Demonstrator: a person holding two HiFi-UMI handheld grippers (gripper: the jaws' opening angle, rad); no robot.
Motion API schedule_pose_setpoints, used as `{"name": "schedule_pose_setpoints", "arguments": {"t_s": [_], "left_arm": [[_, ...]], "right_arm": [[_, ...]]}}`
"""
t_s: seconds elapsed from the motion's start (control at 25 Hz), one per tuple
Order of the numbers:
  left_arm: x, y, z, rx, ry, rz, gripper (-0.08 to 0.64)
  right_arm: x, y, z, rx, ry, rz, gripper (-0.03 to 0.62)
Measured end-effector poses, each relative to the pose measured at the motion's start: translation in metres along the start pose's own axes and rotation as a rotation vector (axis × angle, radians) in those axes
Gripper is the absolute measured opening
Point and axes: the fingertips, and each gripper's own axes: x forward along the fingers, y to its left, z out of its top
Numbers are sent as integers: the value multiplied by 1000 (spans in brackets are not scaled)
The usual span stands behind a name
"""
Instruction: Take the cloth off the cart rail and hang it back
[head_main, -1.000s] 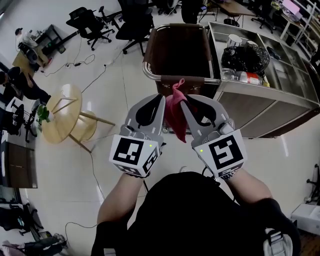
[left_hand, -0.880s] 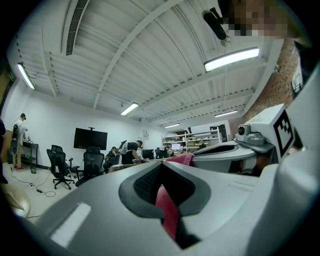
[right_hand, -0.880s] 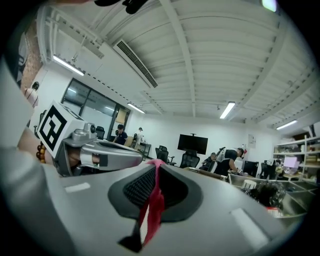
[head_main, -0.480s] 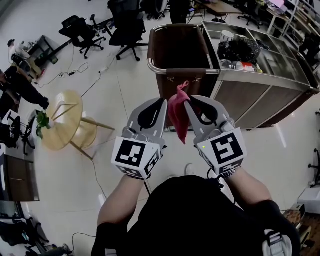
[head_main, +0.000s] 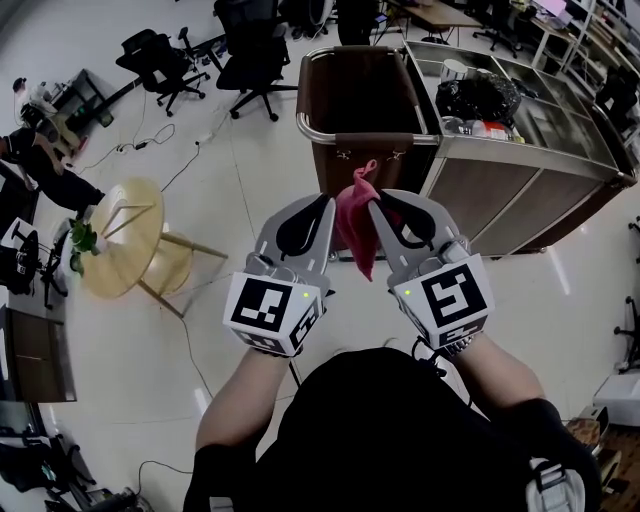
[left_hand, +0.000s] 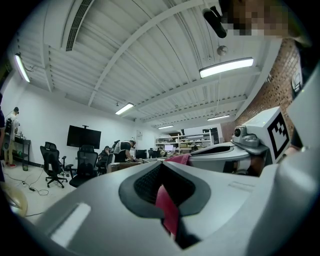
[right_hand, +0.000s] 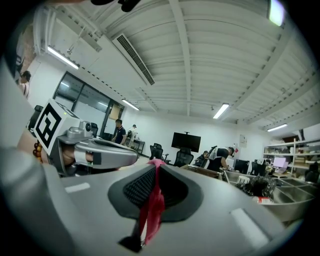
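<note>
L tongs (head_main: 323, 200) & R tongs (head_main: 373, 205) pinch red cloth (head_main: 352, 225), off cart rail (head_main: 318, 137).

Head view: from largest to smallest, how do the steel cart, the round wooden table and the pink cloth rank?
Largest: steel cart
Next: round wooden table
Smallest: pink cloth, even though it is held nearest the camera.

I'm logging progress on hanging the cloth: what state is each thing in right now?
cloth: off the cart, pinched by both tongs, hanging down between them
left tongs: shut on the cloth
right tongs: shut on the cloth
cart rail: no cloth on it
</note>
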Motion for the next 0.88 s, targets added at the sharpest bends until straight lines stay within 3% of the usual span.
{"name": "schedule_pose_setpoints", "arguments": {"t_s": [0.16,0.48,0.88], "left_arm": [[4,-1,3,20,-3,1,-2],[10,0,-3,-19,-5,13,0],[13,-5,-8,-43,-5,-49,0]], "right_arm": [[1,-3,2,-2,-6,8,21],[1,-11,-2,-2,-5,8,21],[-5,-15,-2,-5,14,-63,21]]}}
